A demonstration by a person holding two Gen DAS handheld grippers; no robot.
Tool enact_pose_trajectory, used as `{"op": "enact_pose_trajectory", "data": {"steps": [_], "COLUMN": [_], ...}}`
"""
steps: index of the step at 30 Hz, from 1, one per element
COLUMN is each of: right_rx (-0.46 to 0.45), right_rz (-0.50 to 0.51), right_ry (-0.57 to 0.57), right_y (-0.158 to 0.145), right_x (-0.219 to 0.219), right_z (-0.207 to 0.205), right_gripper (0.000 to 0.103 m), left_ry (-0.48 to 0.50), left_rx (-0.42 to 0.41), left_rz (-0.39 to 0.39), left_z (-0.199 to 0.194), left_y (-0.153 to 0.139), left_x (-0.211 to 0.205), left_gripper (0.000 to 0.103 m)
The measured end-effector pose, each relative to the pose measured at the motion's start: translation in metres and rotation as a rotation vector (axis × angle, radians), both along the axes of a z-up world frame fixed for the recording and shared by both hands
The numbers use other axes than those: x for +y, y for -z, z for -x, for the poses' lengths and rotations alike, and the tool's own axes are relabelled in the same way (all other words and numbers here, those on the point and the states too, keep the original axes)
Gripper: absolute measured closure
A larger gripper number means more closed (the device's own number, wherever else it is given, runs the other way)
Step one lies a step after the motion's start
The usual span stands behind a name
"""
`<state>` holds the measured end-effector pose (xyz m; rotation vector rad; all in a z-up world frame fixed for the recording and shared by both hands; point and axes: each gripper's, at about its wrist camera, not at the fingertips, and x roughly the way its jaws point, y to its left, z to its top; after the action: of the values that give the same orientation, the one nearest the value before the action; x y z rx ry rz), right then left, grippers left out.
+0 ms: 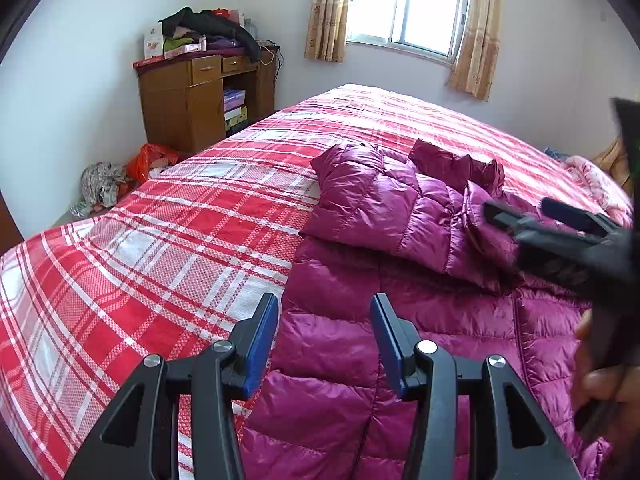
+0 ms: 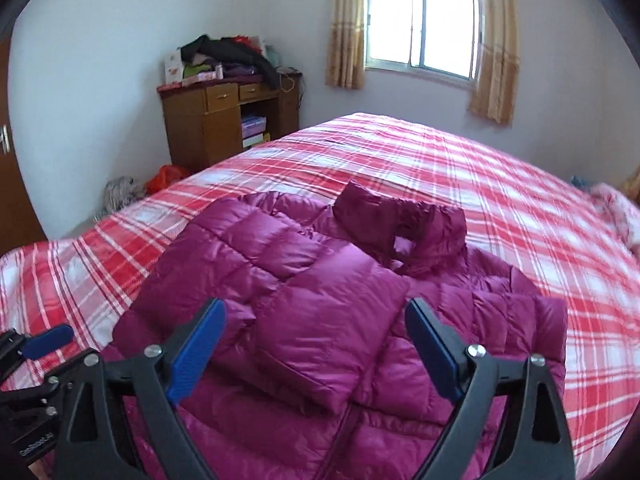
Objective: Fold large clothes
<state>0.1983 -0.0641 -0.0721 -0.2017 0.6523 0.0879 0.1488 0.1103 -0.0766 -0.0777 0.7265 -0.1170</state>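
Over on the left, against the wall, stands the brown wooden cabinet (image 1: 192, 96) with a heap of dark and coloured clothes (image 1: 212, 30) piled on top, well apart from the action. Moving in, the red-and-white plaid bedspread (image 1: 140, 248) covers the whole bed, a broad flat place that suits a bulky garment.

Here is the left claw (image 1: 324, 344), its blue pads standing apart with nothing between them; it hovers above the near left edge of the shiny magenta quilted down jacket (image 1: 360, 360), gripping nothing. The jacket lies flat on the bed, front up, collar (image 2: 400, 220) towards the window. Its left sleeve (image 2: 320, 312) is already laid diagonally across the chest, so the sides are being brought inward to make a narrower block.

Further right, the right claw (image 2: 316, 344) is spread wide, also empty, poised above the middle of the jacket just over that folded sleeve. In the left wrist view it reaches in from the right edge, a person's hand (image 1: 600, 380) wrapped round its handle.

Far right, the jacket's other side (image 2: 528, 320) looks tucked in too, though that is hard to confirm. Judging by this, the hem-to-collar fold looks like the step to come, and the slippery puffy fabric may spring open unless pressed.
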Motion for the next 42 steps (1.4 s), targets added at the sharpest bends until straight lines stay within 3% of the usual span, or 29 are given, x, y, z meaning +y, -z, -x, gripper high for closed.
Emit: {"op": "enact_pose_trajectory", "data": {"steps": [1, 2, 3, 4, 5, 8, 11, 13, 15, 16, 18, 21, 24, 26, 27, 30, 35, 39, 42], "right_rx": [0.023, 0.053, 0.087, 0.125, 0.141, 0.089, 0.083, 0.101, 0.118, 0.127, 0.125, 0.018, -0.034, -0.028, -0.021, 0.029, 0.142, 0.164, 0.16], "right_rz": [0.05, 0.074, 0.071, 0.043, -0.006, -0.13, -0.387, -0.48, -0.442, -0.409, -0.385, -0.388, -0.308, -0.259, -0.236, -0.191, -0.211, -0.257, -0.258], "right_ry": [0.007, 0.012, 0.022, 0.031, 0.042, 0.106, 0.182, 0.238, 0.335, 0.389, 0.484, 0.543, 0.386, 0.302, 0.277, 0.249, 0.276, 0.254, 0.25], "right_y": [0.008, 0.017, 0.023, 0.027, 0.029, 0.019, 0.017, 0.026, 0.037, 0.041, 0.041, 0.021, -0.001, -0.006, -0.006, 0.006, 0.048, 0.06, 0.062], "right_x": [0.007, 0.01, 0.008, 0.001, -0.008, -0.045, -0.099, -0.127, -0.146, -0.154, -0.171, -0.183, -0.159, -0.14, -0.132, -0.118, -0.123, -0.131, -0.13], "right_z": [-0.005, -0.011, -0.015, -0.019, -0.02, -0.008, 0.006, 0.017, 0.026, 0.031, 0.041, 0.057, 0.04, 0.022, 0.012, -0.012, -0.028, -0.028, -0.026], "right_gripper": [0.01, 0.02, 0.049, 0.061, 0.069, 0.079, 0.078, 0.071, 0.035, 0.031, 0.03, 0.03, 0.038, 0.053, 0.055, 0.056, 0.057, 0.055, 0.054], "left_ry": [-0.003, -0.007, -0.007, -0.006, -0.004, 0.007, 0.005, 0.008, 0.005, 0.003, 0.0, -0.009, -0.019, -0.04, -0.047, -0.08, -0.112, -0.11, -0.122], "left_rx": [-0.001, -0.004, -0.005, -0.006, -0.004, 0.007, -0.005, -0.009, -0.006, -0.002, -0.005, -0.015, -0.013, -0.007, -0.004, 0.014, 0.056, 0.061, 0.073], "left_rz": [0.006, 0.011, 0.015, 0.019, 0.023, 0.026, 0.024, 0.029, 0.015, 0.005, -0.009, -0.032, -0.082, -0.101, -0.099, -0.113, -0.133, -0.166, -0.19], "left_z": [0.0, 0.001, -0.002, -0.003, -0.005, -0.016, -0.028, -0.036, -0.046, -0.05, -0.057, -0.067, -0.083, -0.096, -0.101, -0.116, -0.129, -0.133, -0.137], "left_y": [-0.001, -0.002, -0.003, -0.003, -0.003, -0.003, -0.007, -0.009, -0.01, -0.009, -0.01, -0.01, -0.008, -0.006, -0.005, 0.003, 0.022, 0.035, 0.045], "left_x": [0.003, 0.005, 0.007, 0.007, 0.008, 0.004, -0.005, -0.012, -0.02, -0.024, -0.029, -0.035, -0.045, -0.051, -0.052, -0.054, -0.053, -0.054, -0.055], "left_gripper": [0.054, 0.054, 0.054, 0.054, 0.054, 0.054, 0.054, 0.054, 0.054, 0.054, 0.054, 0.054, 0.054, 0.054, 0.054, 0.054, 0.054, 0.054, 0.045]}}
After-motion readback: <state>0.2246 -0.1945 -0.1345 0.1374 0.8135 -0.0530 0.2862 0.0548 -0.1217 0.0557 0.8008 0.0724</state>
